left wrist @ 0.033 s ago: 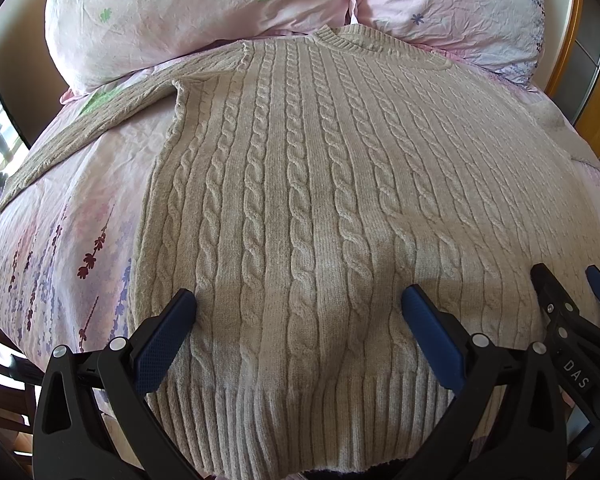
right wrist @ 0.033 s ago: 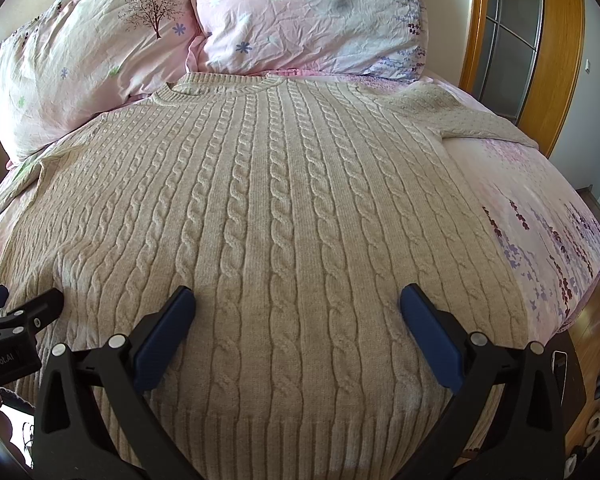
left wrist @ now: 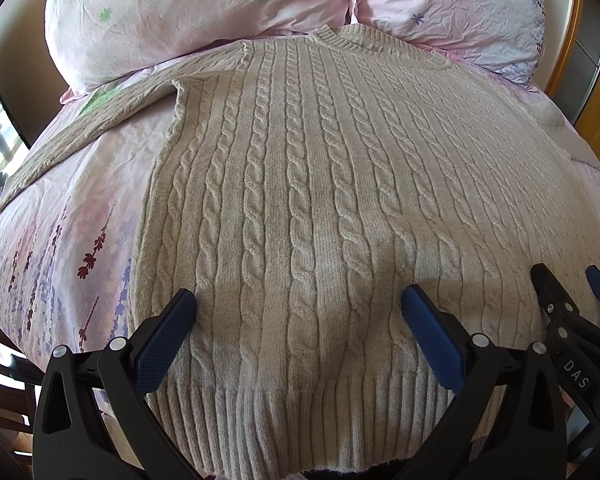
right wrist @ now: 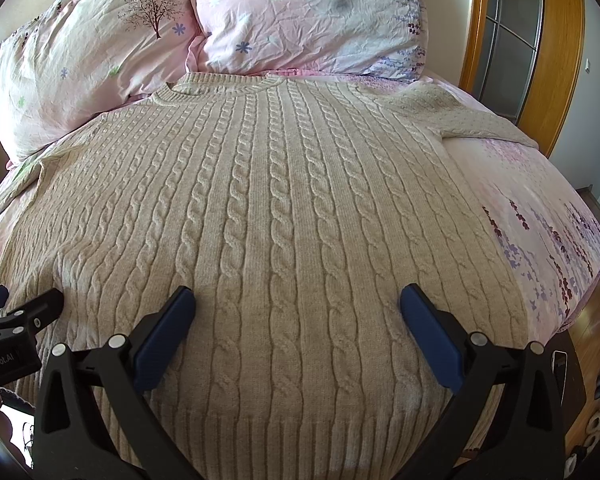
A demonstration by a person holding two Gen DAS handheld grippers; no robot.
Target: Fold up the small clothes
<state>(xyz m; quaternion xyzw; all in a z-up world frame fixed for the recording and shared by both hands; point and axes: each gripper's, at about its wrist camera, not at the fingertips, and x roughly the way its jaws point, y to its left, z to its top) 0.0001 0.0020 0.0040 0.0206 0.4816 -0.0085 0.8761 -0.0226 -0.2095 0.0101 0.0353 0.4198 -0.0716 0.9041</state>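
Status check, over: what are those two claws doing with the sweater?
Left gripper open, right gripper open, both above hem. Sweater flat on bed, sleeves spread, unfolded. Nothing in the way.

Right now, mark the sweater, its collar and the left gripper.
sweater [right wrist: 284, 216], right wrist view, middle of the front.
collar [left wrist: 340, 42], left wrist view, ribbed neckline edge.
left gripper [left wrist: 298, 308], left wrist view, midway between open fingertips.

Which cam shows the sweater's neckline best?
Right wrist: the ribbed collar of the sweater sits near centre, its whole curve visible. Left wrist shows it too, but tighter against the pillows and more foreshortened.
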